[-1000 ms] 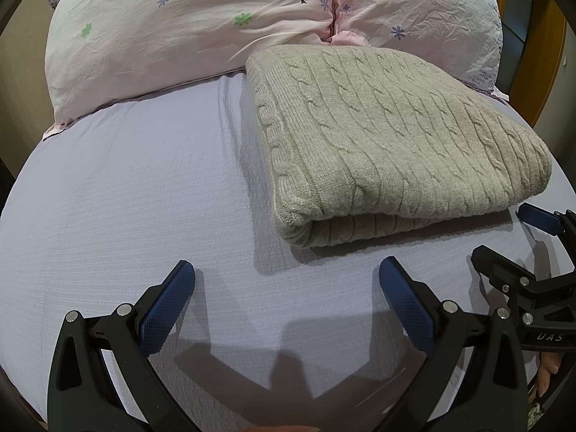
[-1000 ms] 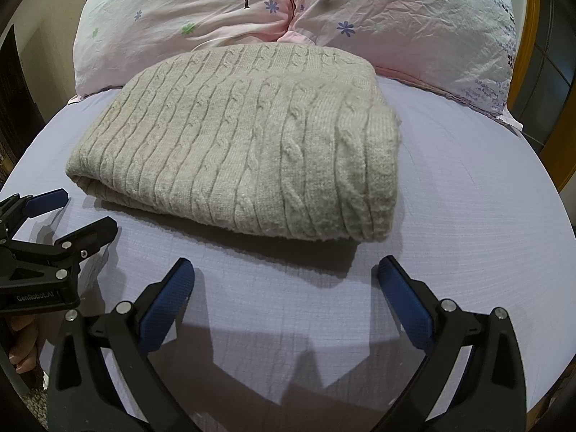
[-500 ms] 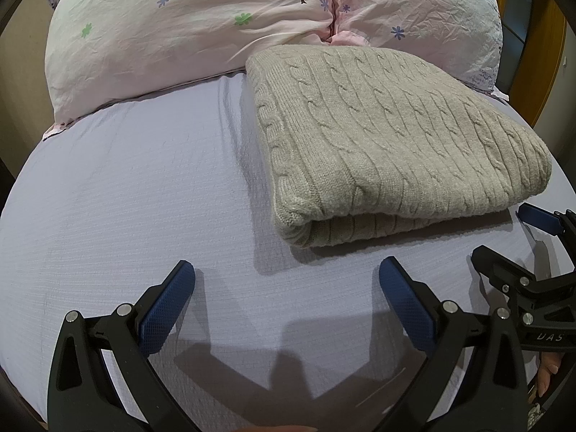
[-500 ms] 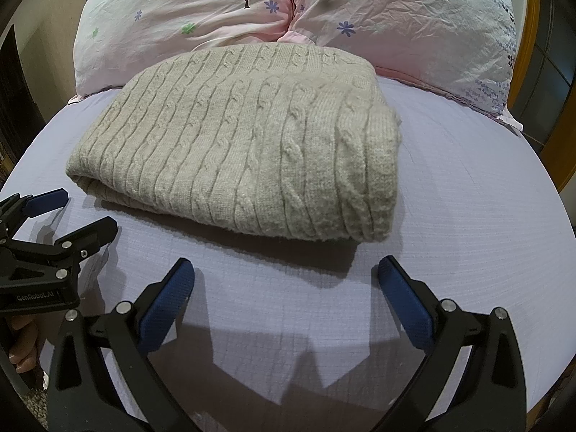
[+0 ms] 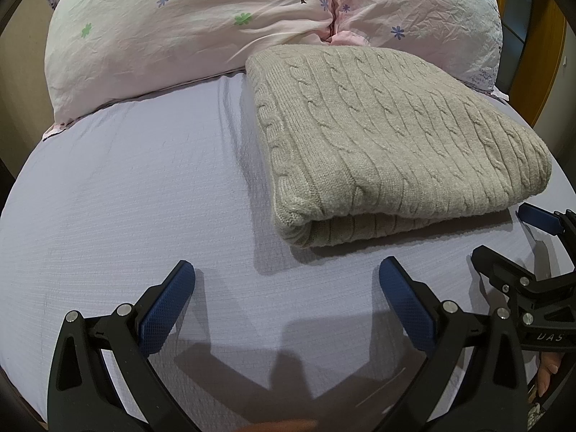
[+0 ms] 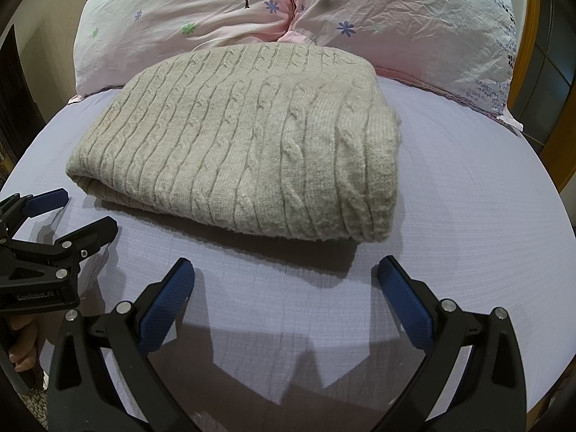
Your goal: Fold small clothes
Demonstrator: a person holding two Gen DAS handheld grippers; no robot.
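A beige cable-knit sweater (image 5: 388, 144) lies folded into a thick rectangle on the lilac bed sheet (image 5: 126, 194); it also shows in the right wrist view (image 6: 252, 151). My left gripper (image 5: 286, 277) is open and empty, just short of the sweater's near left corner. My right gripper (image 6: 284, 273) is open and empty, just short of the sweater's near right edge. Each gripper shows at the edge of the other's view: the right one (image 5: 511, 237) and the left one (image 6: 75, 208), both open.
Two pink flowered pillows (image 5: 201, 25) (image 6: 403, 21) lie against the far side of the sweater. A wooden headboard or frame (image 5: 536, 54) rises at the right. The lilac sheet (image 6: 486, 187) stretches to both sides of the sweater.
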